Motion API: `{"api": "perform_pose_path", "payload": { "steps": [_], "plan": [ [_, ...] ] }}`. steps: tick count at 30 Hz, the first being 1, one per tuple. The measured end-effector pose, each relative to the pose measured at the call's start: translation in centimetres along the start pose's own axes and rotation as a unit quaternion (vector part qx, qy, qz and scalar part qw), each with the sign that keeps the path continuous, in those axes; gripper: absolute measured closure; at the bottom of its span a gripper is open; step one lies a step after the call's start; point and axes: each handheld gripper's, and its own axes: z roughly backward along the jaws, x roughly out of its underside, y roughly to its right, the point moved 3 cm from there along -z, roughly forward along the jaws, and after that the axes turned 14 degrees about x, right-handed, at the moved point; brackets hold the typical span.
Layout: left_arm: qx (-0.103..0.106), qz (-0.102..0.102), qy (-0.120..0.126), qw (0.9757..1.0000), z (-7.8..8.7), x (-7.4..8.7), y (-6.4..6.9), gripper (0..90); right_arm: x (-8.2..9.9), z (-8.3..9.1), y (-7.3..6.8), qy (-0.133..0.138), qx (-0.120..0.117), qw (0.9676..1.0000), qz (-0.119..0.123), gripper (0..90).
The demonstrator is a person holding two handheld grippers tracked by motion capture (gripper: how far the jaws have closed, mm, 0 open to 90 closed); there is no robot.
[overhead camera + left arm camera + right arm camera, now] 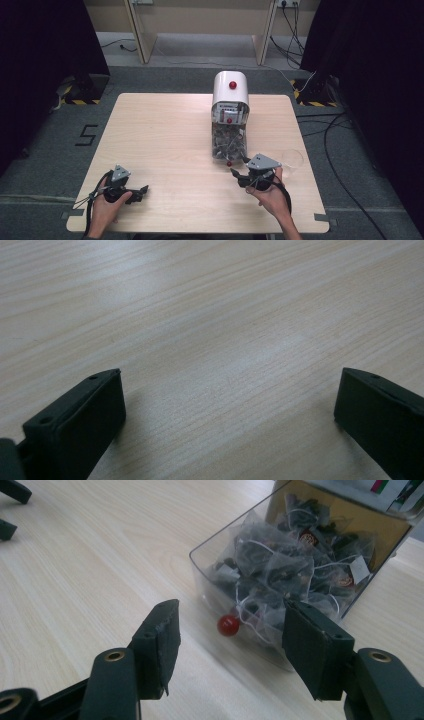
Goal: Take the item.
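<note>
Fingers (pixel 160 645) of the right gripper (pixel 230 647) stood apart with nothing between them, just short of the clear drawer (pixel 210 575) of tea bags (pixel 285 570) and its red knob (pixel 228 625). Left gripper (pixel 227 410) rested wide open and empty over bare table (pixel 210 315). Farther back, the drawer (pixel 229 142) was pulled out of the white dispenser (pixel 230 90).

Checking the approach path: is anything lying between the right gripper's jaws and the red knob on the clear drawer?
Nothing: in the right gripper view only bare table separates the open right gripper from the red knob on the pulled-out drawer.
</note>
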Motion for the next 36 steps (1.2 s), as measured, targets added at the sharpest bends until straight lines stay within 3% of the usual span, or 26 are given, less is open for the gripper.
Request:
{"api": "perform_pose_path", "payload": {
  "steps": [18, 36],
  "plan": [
    [0.000, 0.000, 0.000, 1.0000, 0.0, 0.0, 0.0, 0.0, -2.7, -1.5, -0.1, 0.016, 0.001, 0.9999, -0.004, 42.9],
    [0.001, 0.000, 0.000, 1.0000, 0.0, 0.0, 0.0, 0.0, -3.7, -3.3, 0.6, 0.014, 0.009, 0.9998, -0.013, 44.5]
  ]
}}
